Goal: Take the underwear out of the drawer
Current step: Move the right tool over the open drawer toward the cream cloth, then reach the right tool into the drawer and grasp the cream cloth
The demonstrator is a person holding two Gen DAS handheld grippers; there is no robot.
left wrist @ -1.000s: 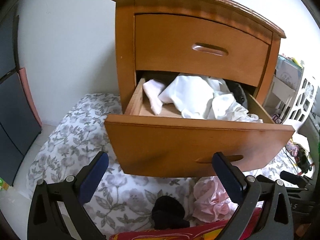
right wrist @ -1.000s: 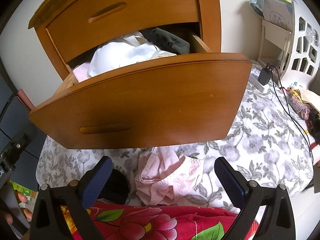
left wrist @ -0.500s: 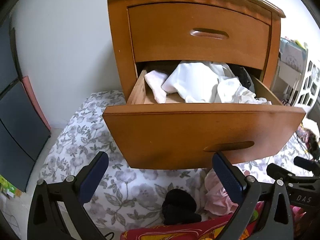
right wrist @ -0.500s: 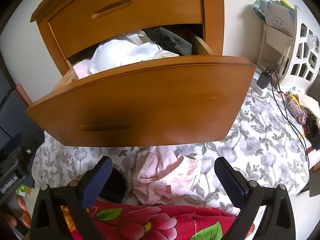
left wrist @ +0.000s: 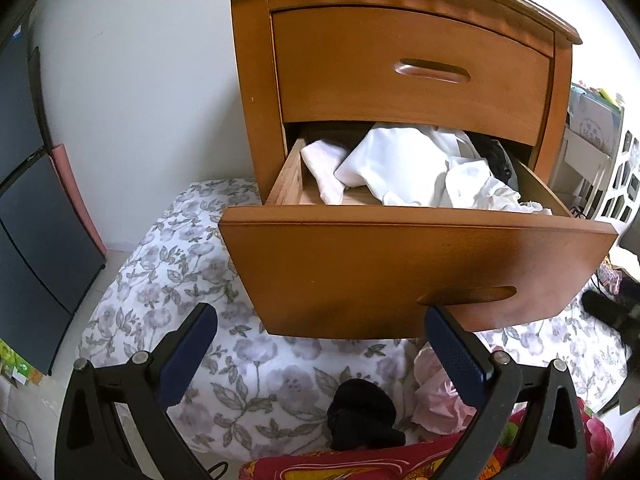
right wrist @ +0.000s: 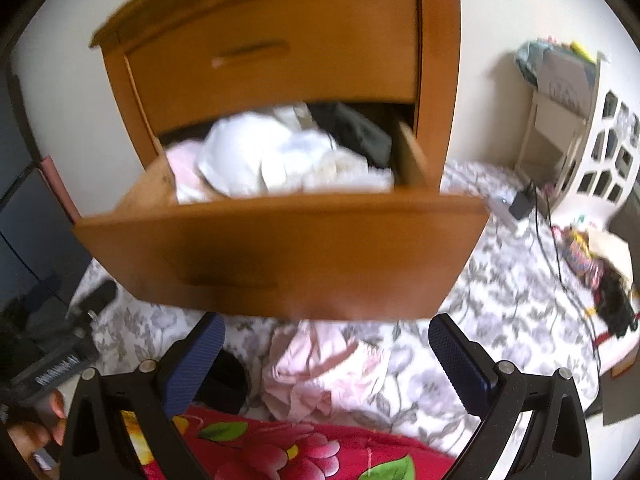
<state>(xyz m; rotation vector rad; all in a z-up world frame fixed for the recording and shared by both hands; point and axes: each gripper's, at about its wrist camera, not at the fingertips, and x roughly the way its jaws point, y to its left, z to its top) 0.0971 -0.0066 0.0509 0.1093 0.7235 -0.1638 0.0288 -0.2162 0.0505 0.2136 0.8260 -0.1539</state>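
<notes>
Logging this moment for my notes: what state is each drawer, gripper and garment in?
Lower drawer: pulled open, clothes inside.
Upper drawer: shut.
White garments: heaped in the lower drawer.
Pink underwear: crumpled on the floral sheet, outside.
Black garment: bunched on the sheet.
Left gripper: open, empty.
Right gripper: open, empty.

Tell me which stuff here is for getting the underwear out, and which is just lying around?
For the job:
open lower drawer
white garments piled inside it
left gripper, open
right gripper, open

Just lying about:
pink garment on the floral sheet
black bundle
red flowered blanket
charger
</notes>
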